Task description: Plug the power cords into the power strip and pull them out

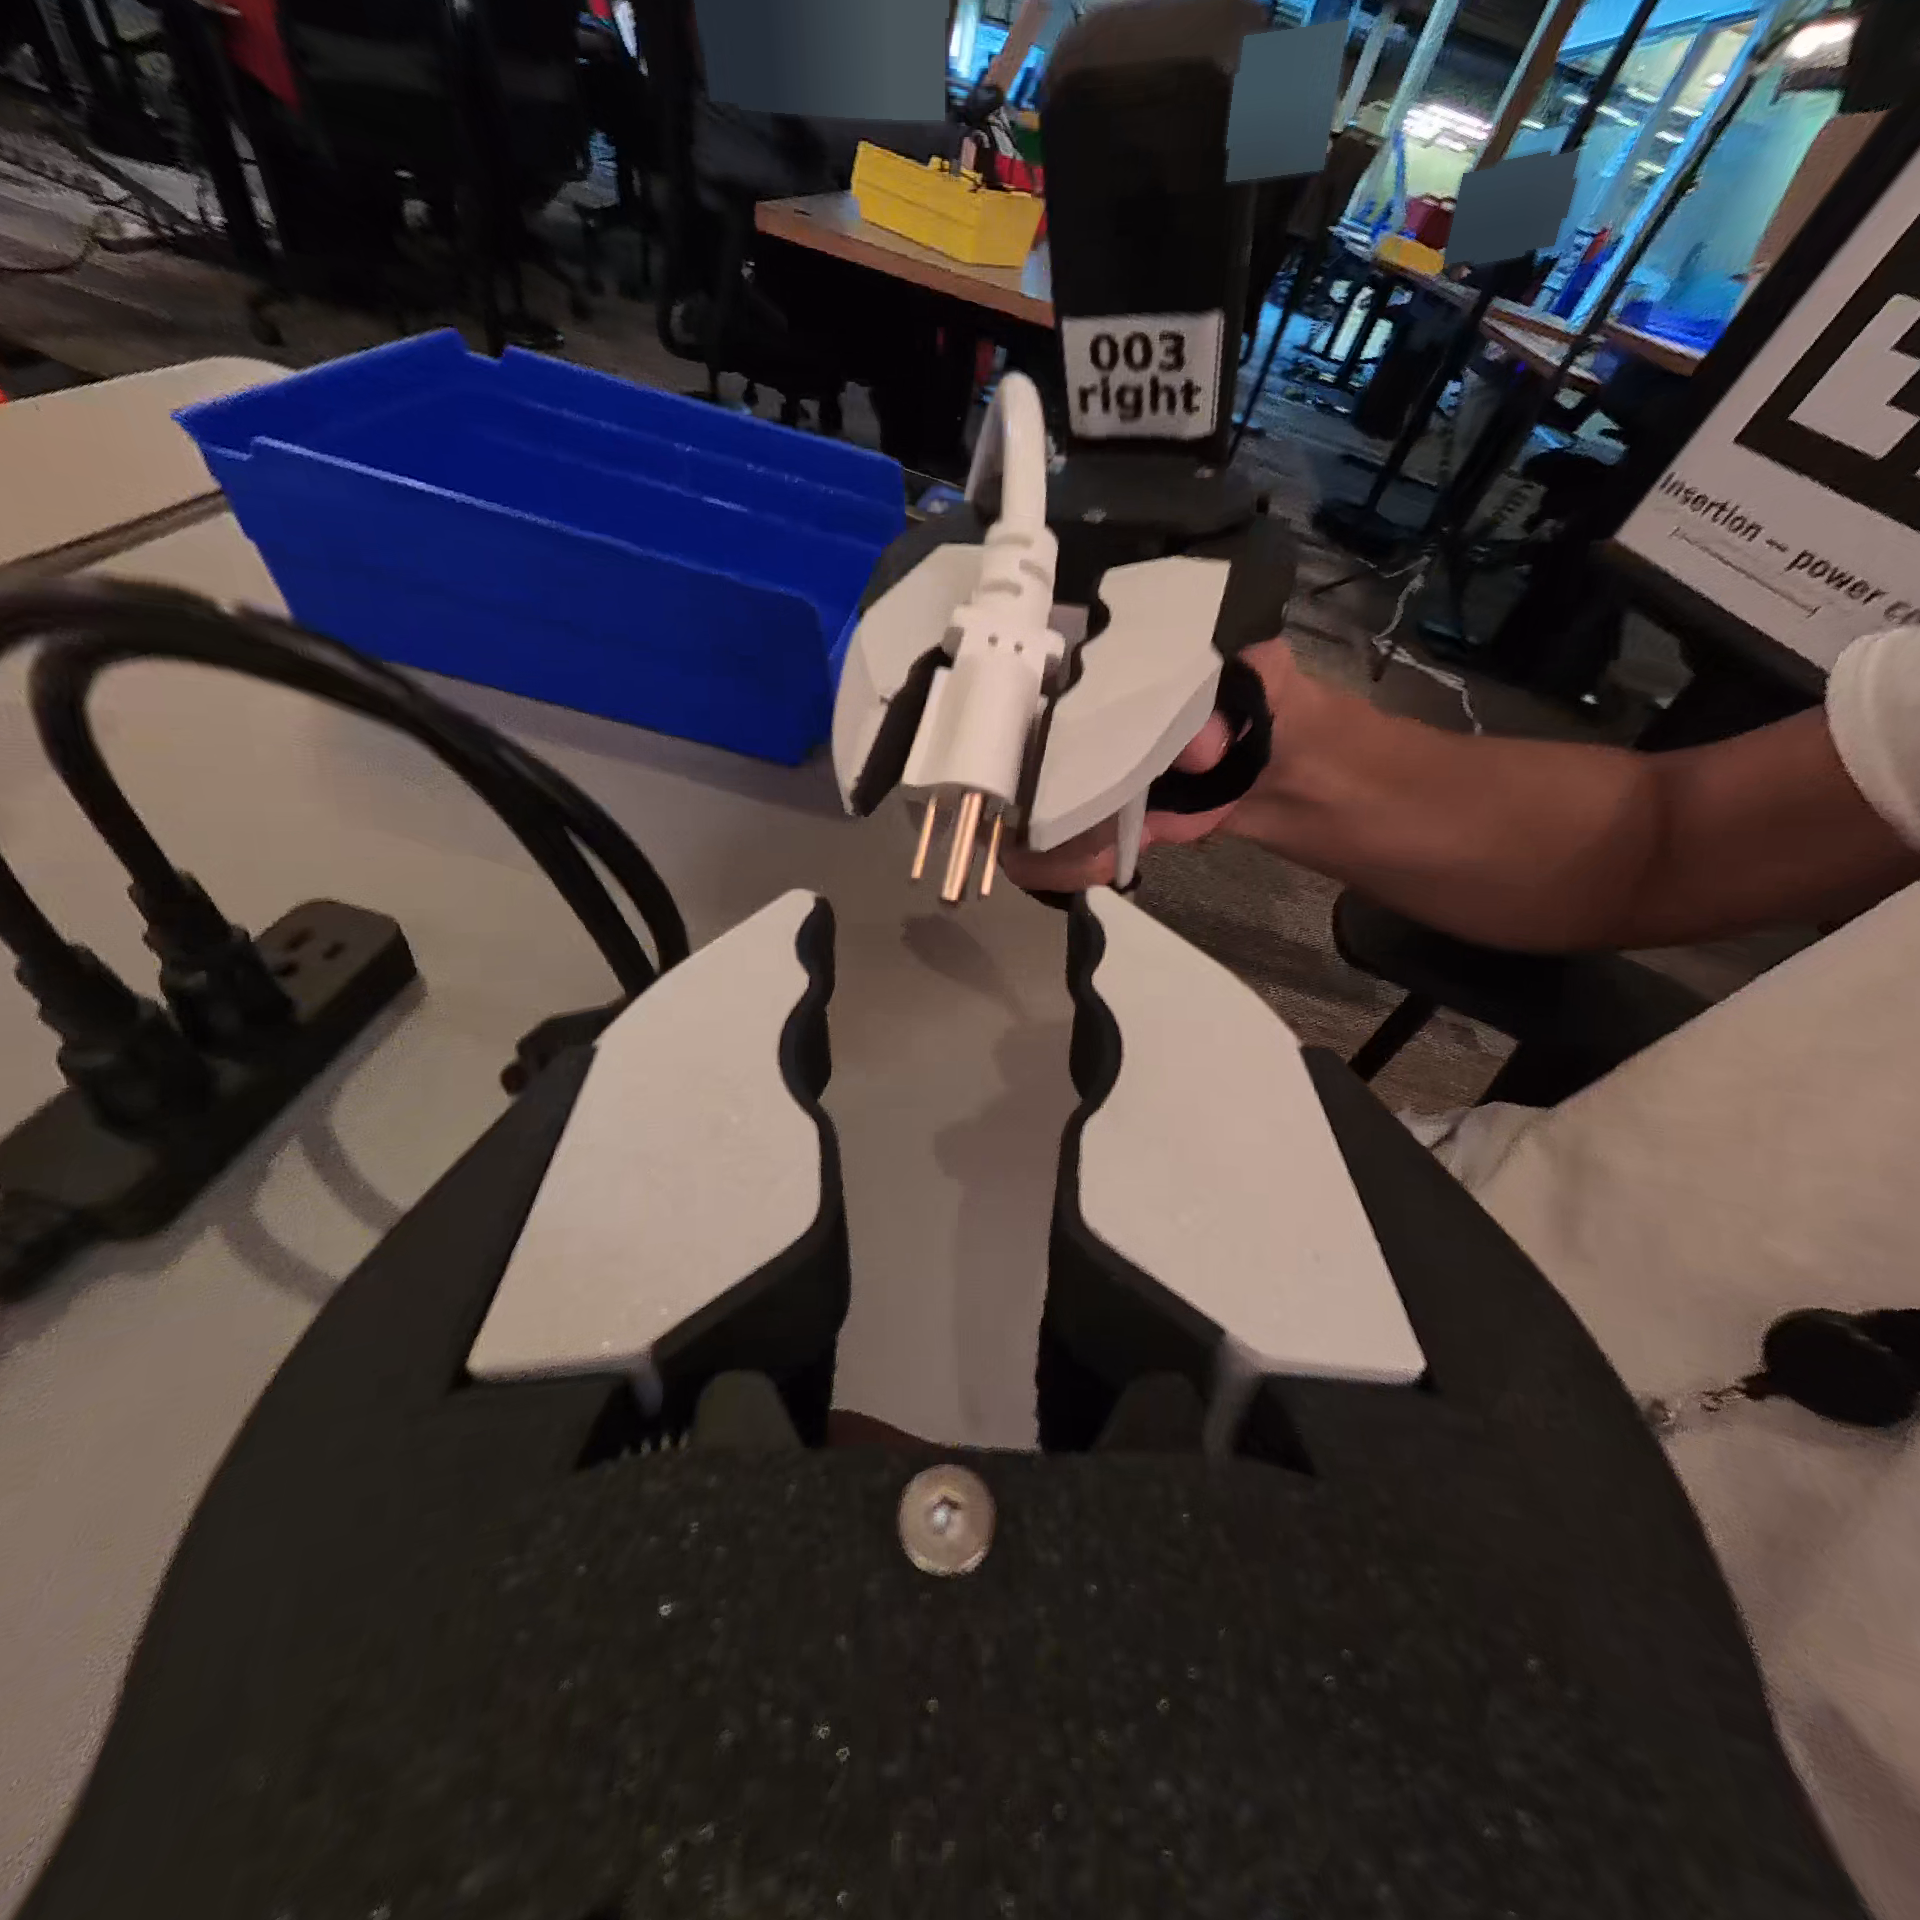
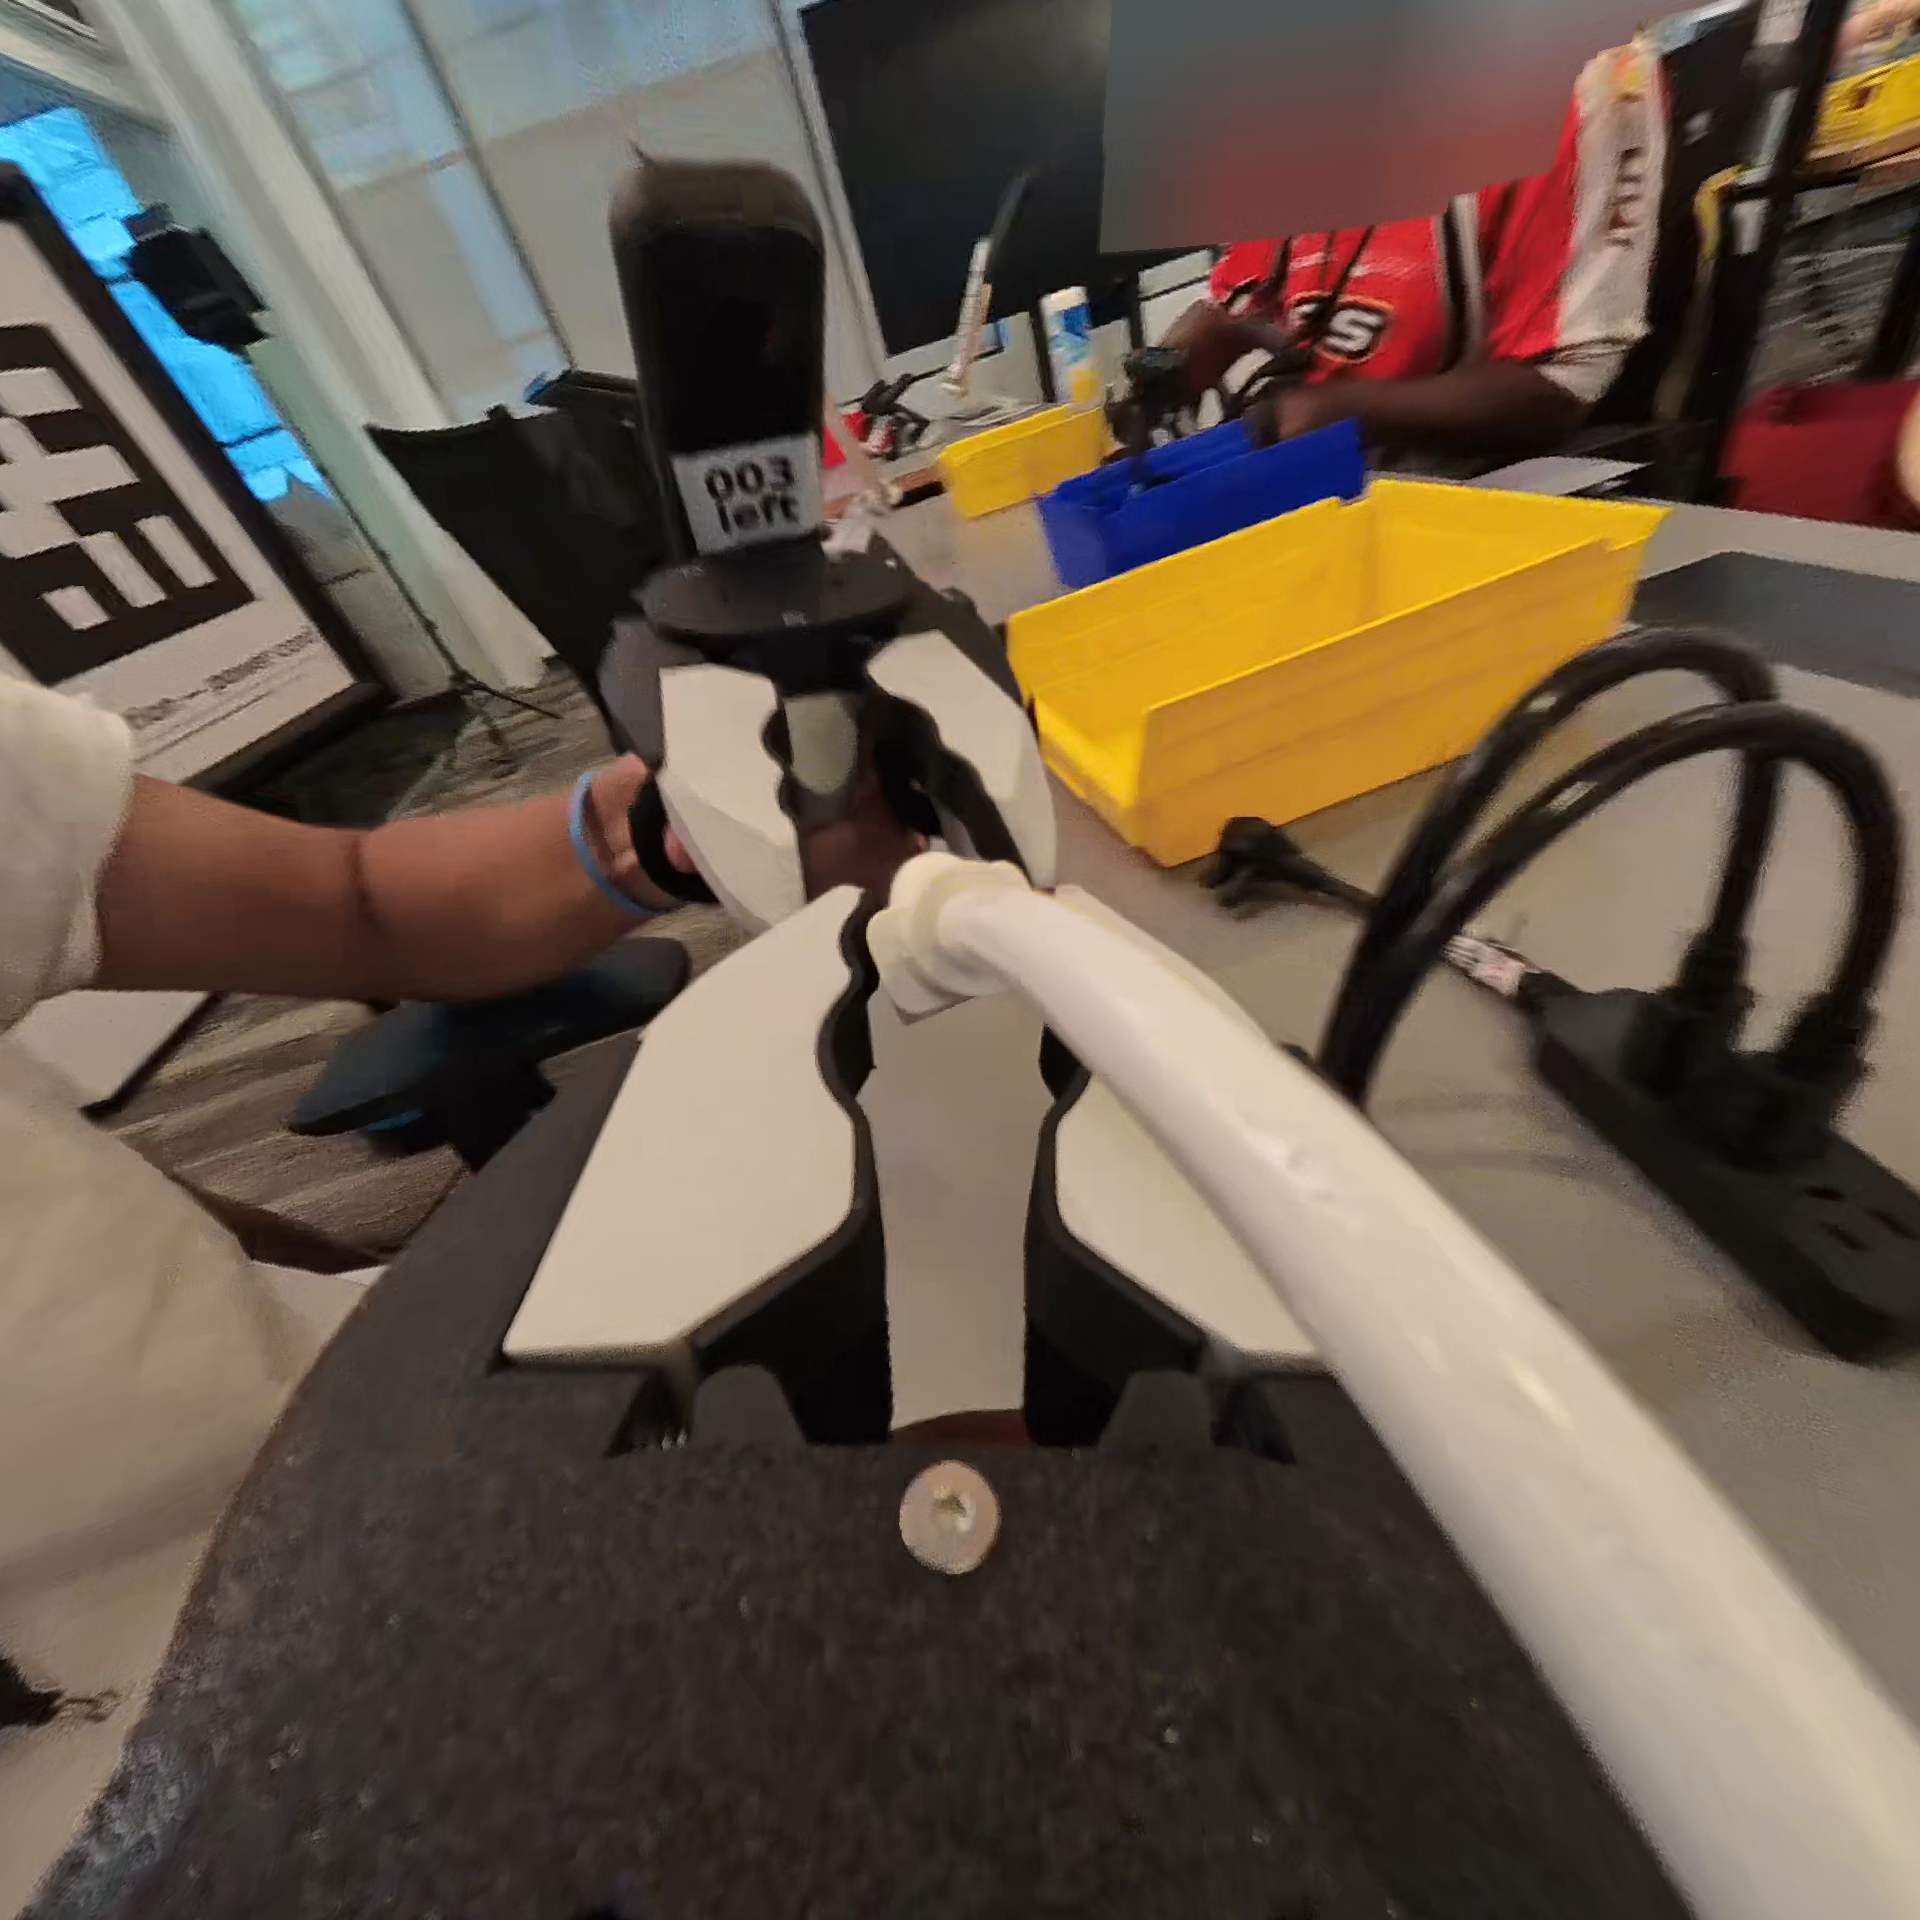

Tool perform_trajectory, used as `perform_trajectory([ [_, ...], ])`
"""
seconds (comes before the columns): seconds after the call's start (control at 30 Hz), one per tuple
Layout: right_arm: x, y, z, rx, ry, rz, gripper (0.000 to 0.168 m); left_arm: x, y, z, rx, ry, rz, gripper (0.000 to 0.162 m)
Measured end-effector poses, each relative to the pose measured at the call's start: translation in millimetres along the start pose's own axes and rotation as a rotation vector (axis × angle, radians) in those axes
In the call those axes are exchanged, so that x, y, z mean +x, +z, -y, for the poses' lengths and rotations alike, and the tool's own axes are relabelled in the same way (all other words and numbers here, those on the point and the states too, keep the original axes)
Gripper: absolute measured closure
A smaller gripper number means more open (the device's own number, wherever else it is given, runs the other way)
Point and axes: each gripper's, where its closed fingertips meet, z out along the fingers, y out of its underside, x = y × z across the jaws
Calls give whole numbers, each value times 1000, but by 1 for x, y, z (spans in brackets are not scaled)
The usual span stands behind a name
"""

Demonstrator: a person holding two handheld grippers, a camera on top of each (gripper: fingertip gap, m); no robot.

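White plug (image 1: 971, 717) riding in the right tongs (image 1: 1023, 727), pinched by its body, prongs bare and pointing down and toward the left camera, well clear of any socket. White cord (image 2: 1351, 1226) arching back over the right tongs (image 2: 951, 971) in the right view.

Left tongs (image 1: 948, 1023) hanging spread and holding nothing, hovering over the grey surface (image 1: 312, 748) just in front of the plug; left tongs (image 2: 847, 769) looking the same from the right view.

Black strip (image 2: 1745, 1174) lying flat on the surface, off to the side of both tongs. Carrying two black cords (image 2: 1621, 790), both seated and looping up in arches. Showing at least one free socket (image 1: 312, 940) at the near end in the left view.

Judging progress: two black cords plugged in, white one not seated. Cannot tell whether heading in or just pulled out. Remaining at minimum: pulling the two black cords. Blue bin (image 1: 540, 551) and yellow bin (image 2: 1320, 665) sitting behind; contents not visible.
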Motion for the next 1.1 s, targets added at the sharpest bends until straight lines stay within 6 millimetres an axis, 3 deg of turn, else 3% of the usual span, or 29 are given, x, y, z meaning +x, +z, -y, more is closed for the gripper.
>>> perform_trajectory([
  [0.1, -16, 18, -12, -36, 40, 87, 142, 11, -2, -27, -32, 13, 18, 122],
  [0.27, -26, 37, -33, -120, 33, 125, 139, 6, -10, -49, -74, 57, 103, 135],
  [0.4, -34, 43, -44, -216, 10, 151, 142, 16, -6, -55, -51, 71, 41, 147],
  [0.6, -44, 25, -53, -343, -102, 141, 133, 28, -7, -52, 25, 36, -84, 146],
  [0.67, -49, 14, -66, -418, -126, 161, 143, 30, -11, -51, 40, 30, -108, 147],
  [0.77, -59, -5, -95, -568, -100, 188, 126, 27, -14, -51, 50, 26, -114, 147],
  [0.83, -71, -19, -107, -637, -94, 219, 125, 23, -15, -54, 47, 18, -107, 147],
  [0.9, -88, -29, -94, -613, -113, 288, 123, 19, -12, -61, 23, 21, -94, 147],
  [0.97, -89, -33, -56, -480, -181, 264, 124, 18, -8, -67, 5, 21, -94, 147],
  [1.03, -59, -37, -21, -374, -245, 114, 133, 17, -4, -71, -3, 15, -96, 147],
  [1.1, -24, -38, -18, -376, -271, 13, 132, 17, -2, -73, -7, 16, -96, 147],
])
